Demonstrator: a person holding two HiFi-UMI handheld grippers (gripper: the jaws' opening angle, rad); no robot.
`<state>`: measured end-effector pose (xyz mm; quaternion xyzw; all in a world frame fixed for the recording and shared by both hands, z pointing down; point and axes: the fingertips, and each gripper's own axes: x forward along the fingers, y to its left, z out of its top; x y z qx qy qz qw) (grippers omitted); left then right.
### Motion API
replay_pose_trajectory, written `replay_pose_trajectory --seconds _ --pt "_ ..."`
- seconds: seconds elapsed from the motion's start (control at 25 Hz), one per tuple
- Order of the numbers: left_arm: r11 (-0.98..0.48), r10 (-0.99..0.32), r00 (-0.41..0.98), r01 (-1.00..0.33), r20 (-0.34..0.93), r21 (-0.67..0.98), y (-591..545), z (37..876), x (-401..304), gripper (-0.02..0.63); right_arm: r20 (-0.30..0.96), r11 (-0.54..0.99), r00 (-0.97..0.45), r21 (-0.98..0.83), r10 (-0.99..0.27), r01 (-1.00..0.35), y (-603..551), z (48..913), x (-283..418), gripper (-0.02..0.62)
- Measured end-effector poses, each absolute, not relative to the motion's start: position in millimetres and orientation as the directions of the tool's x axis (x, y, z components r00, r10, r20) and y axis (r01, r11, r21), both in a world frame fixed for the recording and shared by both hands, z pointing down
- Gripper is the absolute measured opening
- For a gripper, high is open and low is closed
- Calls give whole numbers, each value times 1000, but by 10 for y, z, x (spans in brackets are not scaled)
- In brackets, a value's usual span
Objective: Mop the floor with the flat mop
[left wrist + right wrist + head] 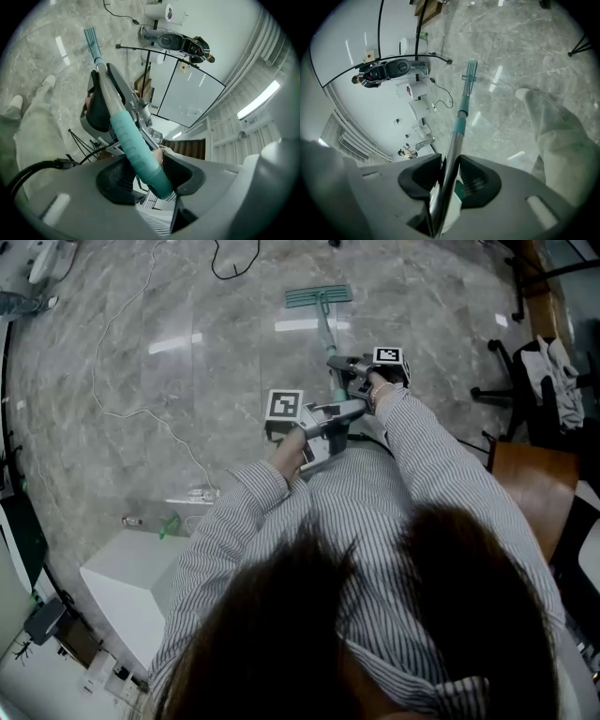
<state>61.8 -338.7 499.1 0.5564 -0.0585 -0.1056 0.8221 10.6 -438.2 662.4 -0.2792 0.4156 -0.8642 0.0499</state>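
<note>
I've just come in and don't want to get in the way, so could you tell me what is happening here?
A person holds a mop with two grippers. The left claw is shut on its teal grip, and the right claw is shut on the metal shaft lower down. The mop head lies flat on the floor ahead.

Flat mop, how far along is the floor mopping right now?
Done: the mop is picked up. In hand: the left gripper is shut on its teal grip, the right gripper on the metal pole, and the mop head is on the floor. Left: no wet trail shows, so probably most of it.
</note>
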Motion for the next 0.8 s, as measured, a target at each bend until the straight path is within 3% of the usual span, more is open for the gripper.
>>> replay_pose_trajectory --seconds 0.8 --pt "371 -301 954 121 -3 921 -4512 5047 864 173 417 -646 -880 -741 -227 -185 -5459 6601 255 118"
